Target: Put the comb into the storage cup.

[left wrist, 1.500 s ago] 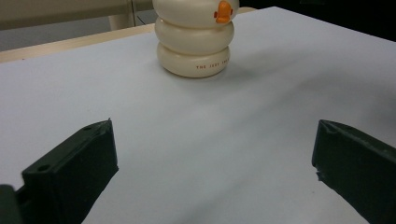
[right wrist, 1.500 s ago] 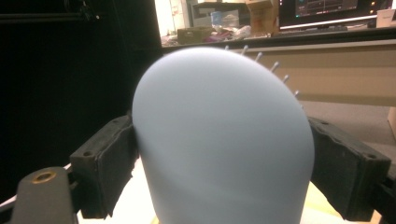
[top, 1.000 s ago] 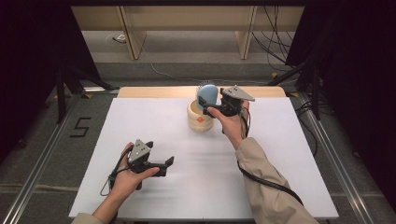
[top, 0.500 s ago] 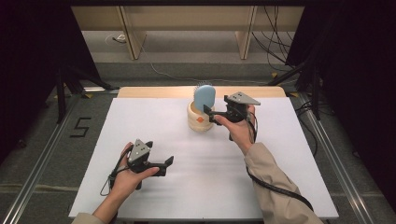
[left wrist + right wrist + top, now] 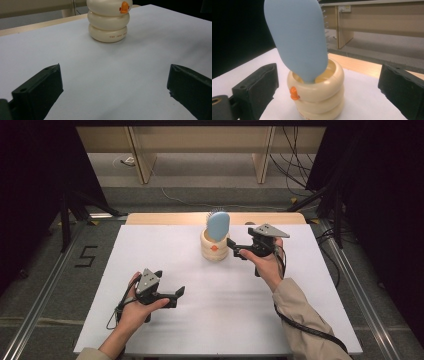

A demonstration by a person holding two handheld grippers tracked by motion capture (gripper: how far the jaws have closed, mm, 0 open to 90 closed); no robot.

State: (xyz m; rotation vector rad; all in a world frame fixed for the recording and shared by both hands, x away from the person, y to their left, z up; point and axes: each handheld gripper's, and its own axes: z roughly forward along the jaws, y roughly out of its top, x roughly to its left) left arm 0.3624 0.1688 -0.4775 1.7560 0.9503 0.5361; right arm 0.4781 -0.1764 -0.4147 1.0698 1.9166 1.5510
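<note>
A cream ringed holder (image 5: 214,248) with an orange mark stands at the back middle of the white table. A light-blue hairbrush (image 5: 218,225) stands upright in it, head up, bristles facing away. My right gripper (image 5: 235,249) hangs open just right of the holder, its jaws apart and holding nothing. In the right gripper view the hairbrush (image 5: 297,37) and holder (image 5: 317,95) sit between and beyond the jaws of the right gripper (image 5: 327,85). My left gripper (image 5: 177,296) rests open near the front left, pointing toward the holder (image 5: 108,22) with bare table between the jaws of the left gripper (image 5: 115,82).
The white table top (image 5: 300,320) has a wooden strip (image 5: 165,218) along its far edge. Beyond it stand wooden furniture legs (image 5: 140,160) and cables (image 5: 295,175) on the floor. A "5" mark (image 5: 86,256) lies on the floor at left.
My right gripper has let go of the hairbrush and drawn back to the right, away from the holder. The brush stays standing in the holder. The left gripper has not moved.
</note>
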